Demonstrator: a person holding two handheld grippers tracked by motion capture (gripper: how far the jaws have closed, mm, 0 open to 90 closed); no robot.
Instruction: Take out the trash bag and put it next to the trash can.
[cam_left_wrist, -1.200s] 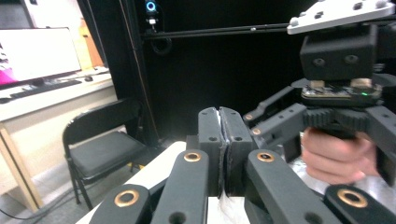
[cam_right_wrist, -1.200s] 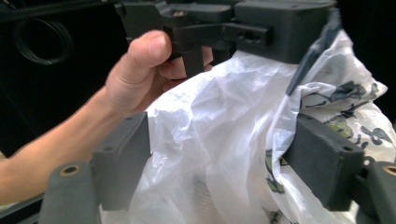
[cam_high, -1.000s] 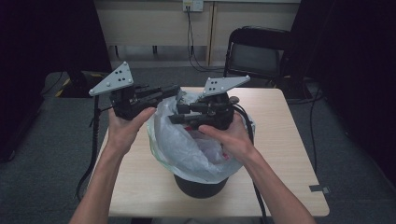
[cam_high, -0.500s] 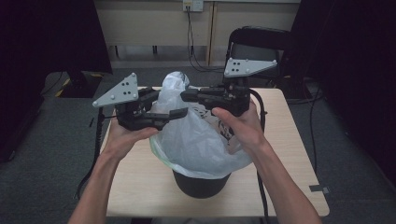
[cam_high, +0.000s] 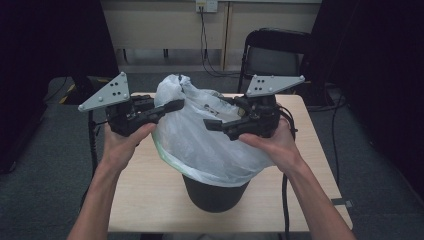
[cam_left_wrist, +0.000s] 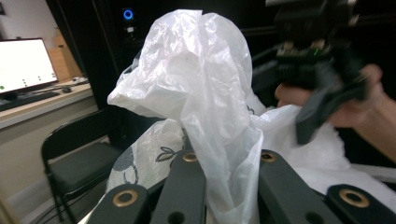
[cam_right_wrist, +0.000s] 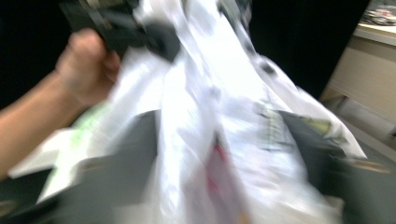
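Pale wooden table (cam_high: 150, 200) carries a round black plastic bin (cam_high: 212, 192) near its six-o'clock edge, lined with a thin, crinkled white plastic bag (cam_high: 200, 140) — its gathered neck rises upright toward twelve o'clock. At nine o'clock the left gripper (cam_high: 172, 106) is pinched tight on that neck. At three o'clock the right gripper (cam_high: 216, 127) has just been opening — film lies between its spread jaws.

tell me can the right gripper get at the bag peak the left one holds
Probably yes. The right gripper is beside the bag, jaws apart with plastic between them; nothing blocks the peak above the left gripper.
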